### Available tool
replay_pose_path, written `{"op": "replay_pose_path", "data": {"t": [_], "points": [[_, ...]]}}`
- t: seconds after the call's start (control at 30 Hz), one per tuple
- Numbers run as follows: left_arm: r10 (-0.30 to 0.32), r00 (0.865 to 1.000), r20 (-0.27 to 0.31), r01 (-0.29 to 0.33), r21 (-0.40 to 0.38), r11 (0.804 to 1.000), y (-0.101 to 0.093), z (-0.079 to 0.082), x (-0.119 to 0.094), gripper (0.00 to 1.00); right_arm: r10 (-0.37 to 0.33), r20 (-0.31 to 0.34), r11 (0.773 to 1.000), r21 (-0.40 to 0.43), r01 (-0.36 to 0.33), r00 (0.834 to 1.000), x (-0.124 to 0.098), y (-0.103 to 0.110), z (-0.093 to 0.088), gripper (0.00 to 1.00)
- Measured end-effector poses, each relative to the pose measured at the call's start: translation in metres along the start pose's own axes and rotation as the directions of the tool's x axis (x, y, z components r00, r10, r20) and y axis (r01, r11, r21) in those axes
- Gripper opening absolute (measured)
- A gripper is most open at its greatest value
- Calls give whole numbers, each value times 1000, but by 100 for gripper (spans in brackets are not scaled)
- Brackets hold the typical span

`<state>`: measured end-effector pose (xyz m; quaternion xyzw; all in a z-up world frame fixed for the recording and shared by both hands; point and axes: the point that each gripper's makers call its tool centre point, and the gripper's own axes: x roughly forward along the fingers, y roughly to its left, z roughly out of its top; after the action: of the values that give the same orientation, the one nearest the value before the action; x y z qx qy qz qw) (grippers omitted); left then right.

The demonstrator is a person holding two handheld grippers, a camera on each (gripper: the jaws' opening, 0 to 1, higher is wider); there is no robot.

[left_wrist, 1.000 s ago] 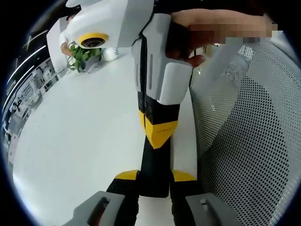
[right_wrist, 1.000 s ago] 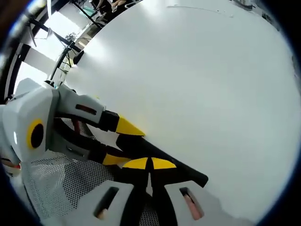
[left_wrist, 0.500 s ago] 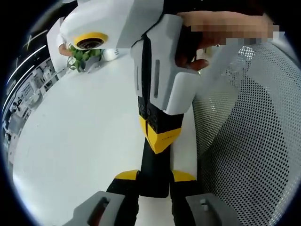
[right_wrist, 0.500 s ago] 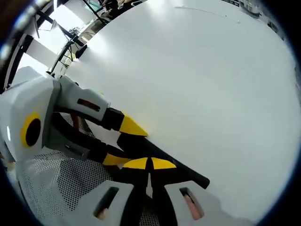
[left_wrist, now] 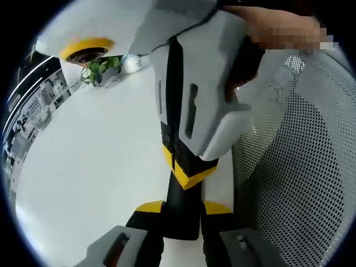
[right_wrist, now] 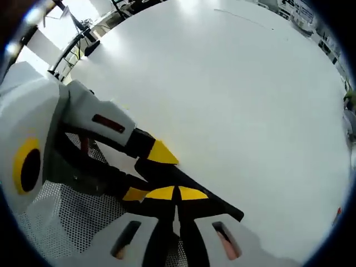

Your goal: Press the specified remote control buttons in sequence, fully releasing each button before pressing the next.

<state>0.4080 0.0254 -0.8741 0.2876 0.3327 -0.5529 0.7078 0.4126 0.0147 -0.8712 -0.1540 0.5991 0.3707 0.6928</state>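
black remote control on the white desk, beside a perforated white chair. left tool pinching its near end; right tool with tips pressed together atop the remote. potted plant far off.

Both hand-held grippers clamped shut.

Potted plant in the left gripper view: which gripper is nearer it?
Right gripper, likely: it reaches in from the side of the potted plant; the left gripper clamps the remote farther back.
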Motion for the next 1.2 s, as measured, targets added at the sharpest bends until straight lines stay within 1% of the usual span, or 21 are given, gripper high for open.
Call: {"op": "replay_pose_path", "data": {"t": [0.07, 0.17, 0.3, 0.37, 0.43, 0.5, 0.57, 0.6, 0.63, 0.67, 0.7, 0.73, 0.77, 0.8, 0.83, 0.9, 0.93, 1.0, 1.07, 1.13, 1.2], "points": [[0, 1000, 5, 0, 1, 1000, 0, 0, 0, 25, -20, 17, 999, -45, 21, 1000, 0, 0, 1, 0], [0, 1000, 11, 0, -7, 1000, 0, 0, 0, 25, -1, 20, 999, -35, 2, 1000, -1, -1, 1, 0], [4, 1000, 5, -4, 3, 1000, 0, 0, 0, 25, 96, 59, 992, 81, -101, 994, -2, 0, 1, 0], [5, 1000, 7, -5, 4, 1000, 0, 0, 0, 24, 109, 77, 983, 138, -119, 991, -7, -2, 2, 0], [4, 1000, 11, -4, 0, 1000, 0, 0, 0, 24, 96, 136, 986, 126, -113, 986, -18, -5, 13, 0], [5, 1000, 18, -5, -8, 1000, 0, 0, 1, 24, 79, 237, 984, 138, -114, 968, -37, -10, 27, 0], [-7, 1000, 14, 8, -26, 1000, -2, -1, 1, 24, 89, 342, 973, 171, -155, 935, -57, -13, 37, 0], [-8, 1000, 14, 8, -22, 1000, -1, -1, 2, 24, 104, 383, 963, 193, -190, 918, -66, -11, 41, 0], [-9, 1000, 12, 10, -19, 1000, -1, -1, 2, 24, 126, 446, 954, 190, -232, 886, -80, -7, 48, 0], [-11, 1000, 10, 11, -17, 1000, -1, -1, 2, 24, 133, 490, 951, 181, -250, 862, -91, -6, 52, 0], [-13, 1000, 8, 13, -14, 1000, -2, -1, 2, 24, 114, 553, 960, 151, -234, 825, -107, -8, 60, 0], [-14, 1000, 7, 14, -11, 1000, -2, -1, 2, 24, 106, 579, 964, 139, -226, 808, -114, -8, 62, 0], [-15, 1000, 6, 15, -8, 1000, -2, -1, 2, 24, 67, 660, 979, 100, -176, 748, -138, -12, 71, 0], [-15, 1000, 3, 15, -7, 1000, -2, -1, 2, 24, 51, 691, 981, 102, -167, 721, -150, -13, 72, 0], [-14, 1000, 2, 14, -5, 1000, -2, -1, 2, 24, 37, 736, 982, 98, -160, 676, -166, -12, 75, 0], [-12, 1000, -1, 12, 8, 1000, -2, 0, 3, 24, 21, 794, 985, 89, -151, 608, -187, -13, 77, 0], [-11, 1000, -2, 11, 12, 1000, -2, 0, 3, 24, -3, 817, 988, 91, -123, 576, -200, -15, 75, 0], [-7, 1000, -6, 7, 29, 1000, -2, 0, 3, 24, -49, 842, 993, 98, -62, 538, -216, -20, 70, 0], [-5, 1000, -7, 5, 37, 999, -2, 0, 3, 24, -116, 879, 993, 98, 62, 462, -239, -26, 63, 8], [-8, 1000, -10, 8, 41, 999, -2, -1, 4, 24, -161, 894, 986, 127, 109, 419, -252, -32, 57, 16], [-7, 1000, -15, 8, 52, 999, -2, -1, 4, 24, -198, 906, 979, 163, 124, 374, -267, -38, 49, 25]]}}
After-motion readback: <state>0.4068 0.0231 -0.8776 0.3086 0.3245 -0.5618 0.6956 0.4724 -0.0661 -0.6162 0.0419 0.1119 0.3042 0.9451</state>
